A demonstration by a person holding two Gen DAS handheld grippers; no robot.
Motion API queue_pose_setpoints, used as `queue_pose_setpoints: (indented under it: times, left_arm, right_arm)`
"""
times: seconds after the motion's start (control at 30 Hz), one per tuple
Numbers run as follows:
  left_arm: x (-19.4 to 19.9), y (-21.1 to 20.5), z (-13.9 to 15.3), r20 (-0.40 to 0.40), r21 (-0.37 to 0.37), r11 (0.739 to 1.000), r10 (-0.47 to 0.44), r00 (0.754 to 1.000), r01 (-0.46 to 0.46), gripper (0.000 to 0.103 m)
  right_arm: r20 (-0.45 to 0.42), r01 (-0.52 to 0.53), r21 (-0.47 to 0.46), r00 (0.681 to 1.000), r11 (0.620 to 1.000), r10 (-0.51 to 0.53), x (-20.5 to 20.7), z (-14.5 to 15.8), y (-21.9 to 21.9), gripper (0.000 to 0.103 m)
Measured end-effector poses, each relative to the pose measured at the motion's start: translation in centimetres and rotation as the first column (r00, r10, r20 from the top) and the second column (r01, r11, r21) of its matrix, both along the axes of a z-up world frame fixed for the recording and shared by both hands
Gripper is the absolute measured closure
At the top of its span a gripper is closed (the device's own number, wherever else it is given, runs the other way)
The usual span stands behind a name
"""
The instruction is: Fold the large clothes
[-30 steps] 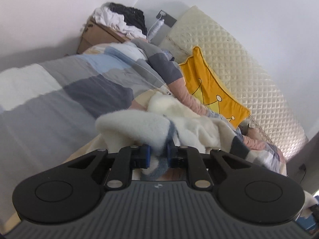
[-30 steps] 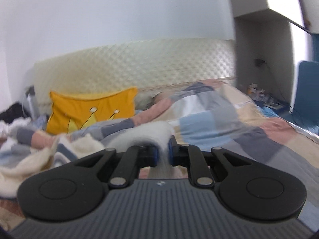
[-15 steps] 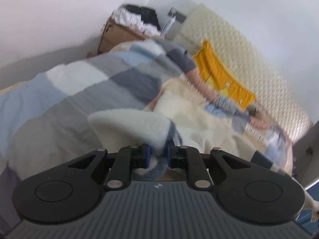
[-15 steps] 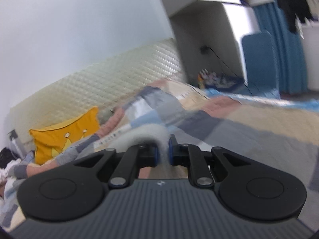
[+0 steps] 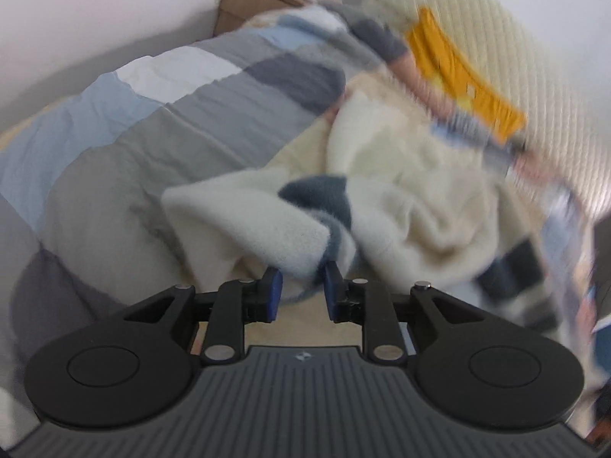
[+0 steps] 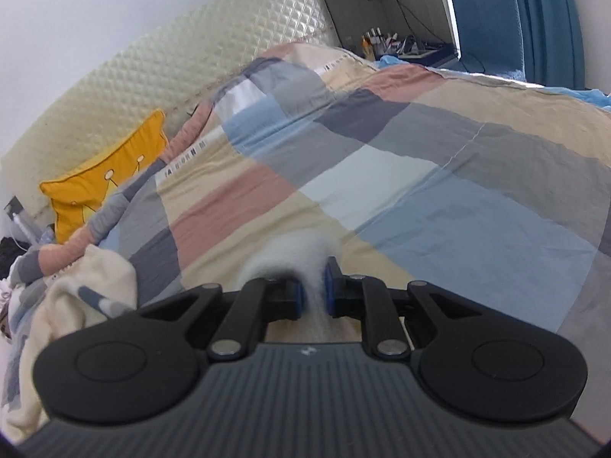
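A large cream fleece garment [image 5: 401,198] with dark blue patches lies bunched on the checked duvet [image 5: 160,122]. My left gripper [image 5: 300,291] holds an edge of it between its blue pads; the jaws stand a little apart with fabric between them. My right gripper [image 6: 313,293] is shut on another white fluffy edge of the garment [image 6: 294,255], held just above the duvet [image 6: 420,175]. The rest of the garment [image 6: 88,286] trails at the lower left of the right wrist view.
A yellow crown cushion [image 6: 103,175] leans on the quilted headboard [image 6: 191,61]. A cardboard box with clothes [image 5: 259,4] stands in the far corner. A blue chair [image 6: 481,11] and a cluttered bedside shelf [image 6: 397,42] stand beyond the bed.
Both grippers have pulled back and swung down toward the bed, drawing the garment out. The left jaws stand slightly wider than before. The left view is blurred by motion.
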State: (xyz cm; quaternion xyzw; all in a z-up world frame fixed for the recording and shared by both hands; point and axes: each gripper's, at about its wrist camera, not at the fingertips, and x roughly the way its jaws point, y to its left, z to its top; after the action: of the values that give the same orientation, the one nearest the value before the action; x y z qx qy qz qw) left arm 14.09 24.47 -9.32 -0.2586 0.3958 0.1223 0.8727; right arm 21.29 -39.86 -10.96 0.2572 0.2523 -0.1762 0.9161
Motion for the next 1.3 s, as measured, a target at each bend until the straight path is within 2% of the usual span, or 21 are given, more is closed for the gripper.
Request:
queue_pose_setpoints:
  times: [0.07,0.13,0.23,0.27,0.3,0.37,0.47,0.63,0.8,0.97,1.1,1.3]
  left_arm:
    - [-0.1,-1.0,0.7,-0.025,0.057,0.998,-0.034,0.999,0.036,0.069]
    - [-0.5,-1.7,1.6,-0.027,0.097,0.993,-0.061,0.998,0.063,0.057]
    - [-1.9,-2.7,3.5,0.019,0.145,0.985,-0.091,0.996,0.088,0.045]
    - [-2.5,-2.9,4.3,0.061,0.148,0.985,-0.103,0.993,0.094,0.043]
    - [-3.1,-3.1,5.1,0.109,0.14,0.984,-0.122,0.987,0.106,0.041]
    - [-3.6,-3.8,6.5,0.176,0.13,0.984,-0.145,0.974,0.123,0.04]
    - [-3.2,-5.6,7.8,0.239,0.131,0.981,-0.17,0.956,0.141,0.038]
    - [0.3,-10.1,8.1,0.319,0.157,0.967,-0.244,0.916,0.202,0.034]
    - [5.1,-13.8,6.2,0.343,0.079,0.962,-0.272,0.899,0.261,0.034]
    - [9.5,-15.9,2.6,0.303,0.023,0.966,-0.253,0.919,0.258,0.034]
    - [12.7,-15.6,-0.9,0.251,-0.032,0.98,-0.18,0.951,0.194,0.034]
    - [16.0,-13.1,-5.3,0.213,-0.127,0.984,-0.097,0.972,0.126,0.034]
  right_arm:
    - [0.022,-0.008,0.035,1.0,0.999,0.007,-0.4,0.1,-0.4,0.087]
    - [0.032,-0.018,0.032,0.999,0.999,0.017,-1.0,0.2,-0.6,0.086]
    - [0.035,-0.021,0.041,0.999,0.999,0.02,-1.4,0.2,-0.8,0.075]
    - [0.029,-0.008,0.039,1.0,0.999,0.007,-1.8,0.2,-1.0,0.058]
    - [0.015,0.013,0.029,1.0,0.999,-0.013,-1.9,0.2,-1.1,0.036]
    - [0.011,0.038,0.01,0.999,0.999,-0.038,-2.1,0.3,-1.1,0.019]
    - [0.056,0.015,-0.002,0.998,1.0,-0.015,-2.5,0.8,-0.9,0.021]
    - [0.159,-0.007,-0.196,0.986,0.981,0.039,-4.2,3.5,1.3,0.02]
    - [0.235,-0.06,-0.332,0.961,0.941,0.144,-4.8,4.9,4.0,0.02]
    - [0.261,-0.218,-0.298,0.918,0.929,0.3,-3.6,4.3,7.0,0.02]
    - [0.212,-0.381,-0.274,0.871,0.883,0.442,-1.8,2.5,10.4,0.02]
    - [0.161,-0.496,-0.221,0.83,0.84,0.533,1.2,0.7,13.1,0.02]
